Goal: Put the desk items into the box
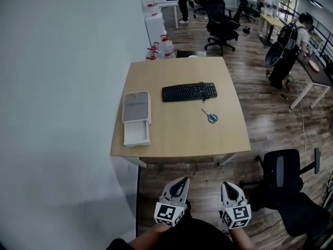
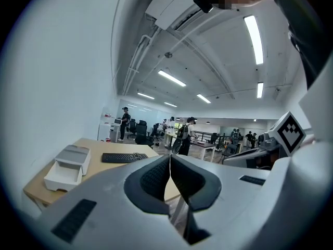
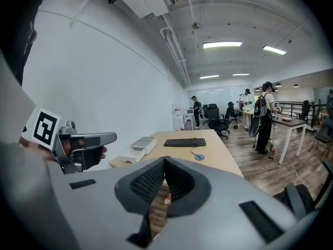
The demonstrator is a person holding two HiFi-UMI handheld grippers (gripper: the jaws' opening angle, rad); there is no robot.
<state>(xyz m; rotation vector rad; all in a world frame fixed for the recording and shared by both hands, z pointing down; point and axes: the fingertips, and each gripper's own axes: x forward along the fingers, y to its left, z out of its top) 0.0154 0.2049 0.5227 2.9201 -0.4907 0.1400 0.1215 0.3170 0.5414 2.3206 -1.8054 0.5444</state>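
Note:
On the wooden desk [image 1: 177, 134] lie a black keyboard [image 1: 189, 92], blue-handled scissors [image 1: 210, 116] and a white box [image 1: 136, 132] with its grey lid [image 1: 136, 106] resting at its far end. The keyboard [image 3: 184, 142], scissors [image 3: 197, 156] and box [image 3: 130, 155] also show in the right gripper view, the keyboard [image 2: 124, 158] and box [image 2: 67, 172] in the left gripper view. My left gripper [image 1: 180, 181] and right gripper [image 1: 227, 185] are both shut and empty, held side by side short of the desk's near edge.
A black office chair [image 1: 285, 184] stands at the right, near the desk's front corner. A white wall [image 1: 57, 87] runs along the left of the desk. Water jugs [image 1: 161, 48] stand beyond the desk's far end. People and more desks fill the room behind.

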